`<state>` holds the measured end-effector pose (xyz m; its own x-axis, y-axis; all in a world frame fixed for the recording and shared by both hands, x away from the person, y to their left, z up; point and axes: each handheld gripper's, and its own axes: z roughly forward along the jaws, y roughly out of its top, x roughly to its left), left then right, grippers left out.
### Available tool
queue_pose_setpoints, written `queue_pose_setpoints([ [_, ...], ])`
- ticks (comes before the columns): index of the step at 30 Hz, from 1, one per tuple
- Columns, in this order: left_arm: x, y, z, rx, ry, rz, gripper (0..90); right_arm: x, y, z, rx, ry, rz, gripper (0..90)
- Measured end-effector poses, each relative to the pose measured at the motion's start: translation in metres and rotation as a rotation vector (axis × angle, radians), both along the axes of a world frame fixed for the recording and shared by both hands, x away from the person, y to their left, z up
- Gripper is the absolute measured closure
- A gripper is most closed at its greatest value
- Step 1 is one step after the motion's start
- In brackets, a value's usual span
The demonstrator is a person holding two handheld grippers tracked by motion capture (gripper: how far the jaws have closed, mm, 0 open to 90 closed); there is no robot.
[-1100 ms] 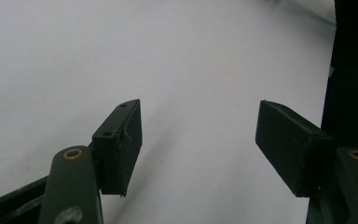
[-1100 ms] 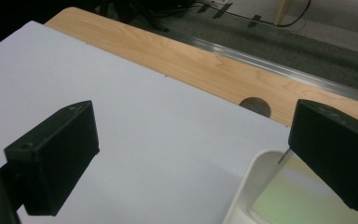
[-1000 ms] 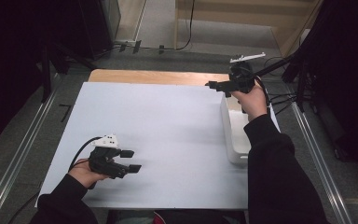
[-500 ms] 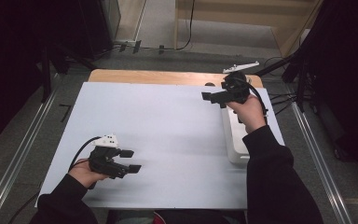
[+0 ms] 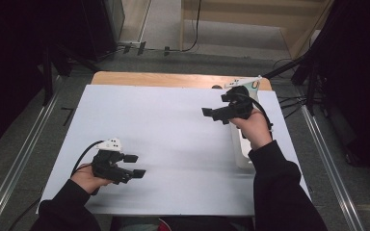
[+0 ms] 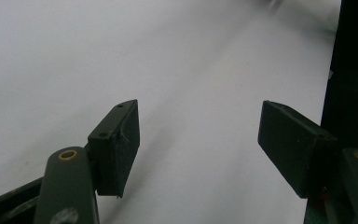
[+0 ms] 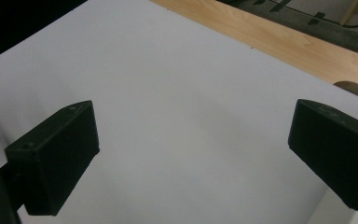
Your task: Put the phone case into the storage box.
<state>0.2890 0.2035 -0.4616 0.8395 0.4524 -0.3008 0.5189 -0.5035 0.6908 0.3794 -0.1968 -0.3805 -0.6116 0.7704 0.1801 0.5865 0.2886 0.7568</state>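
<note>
Table sheet: white sheet covers most of the table; bare wooden strip along the far edge, with a round hole showing in the right gripper view.
White tray: long white tray lies at the sheet's right edge, long axis running near to far; right hand and sleeve cross over it, so its far end and contents are hidden.
Right gripper: right gripper held above the sheet just left of the tray's far end, pointing left across the table; jaws apart, nothing between them, bare sheet under them in its own view.
Left gripper: left gripper low over the near-left part of the sheet, pointing right; jaws apart, holding nothing.
Gap between grippers: well apart, open sheet between, nothing in the way.
Surroundings: metal rails flank the table; cables trail off the far right corner.
Hard to make out: small white item with markings behind the right gripper, partly covered, unclear what it is.
</note>
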Motion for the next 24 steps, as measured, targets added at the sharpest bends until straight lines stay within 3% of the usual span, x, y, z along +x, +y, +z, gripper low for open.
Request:
queue_pose_setpoints([
  [7, 0.000, 0.001, 0.001, -0.014, 0.001, 0.001, 29.0, -0.013, 0.007, -0.004, 0.006, -0.009, 0.039, 0.6],
  [10, 0.000, 0.001, 0.001, -0.014, 0.000, 0.002, 29.0, -0.019, 0.007, -0.003, 0.017, -0.032, 0.056, 11.5],
  [19, 0.000, 0.001, 0.001, -0.015, -0.002, 0.004, 28.9, -0.040, 0.007, -0.004, 0.019, -0.028, 0.089, 11.5],
  [24, 0.000, 0.001, 0.001, -0.013, -0.002, 0.003, 28.9, -0.053, 0.006, -0.009, 0.024, -0.069, 0.120, 11.6],
])
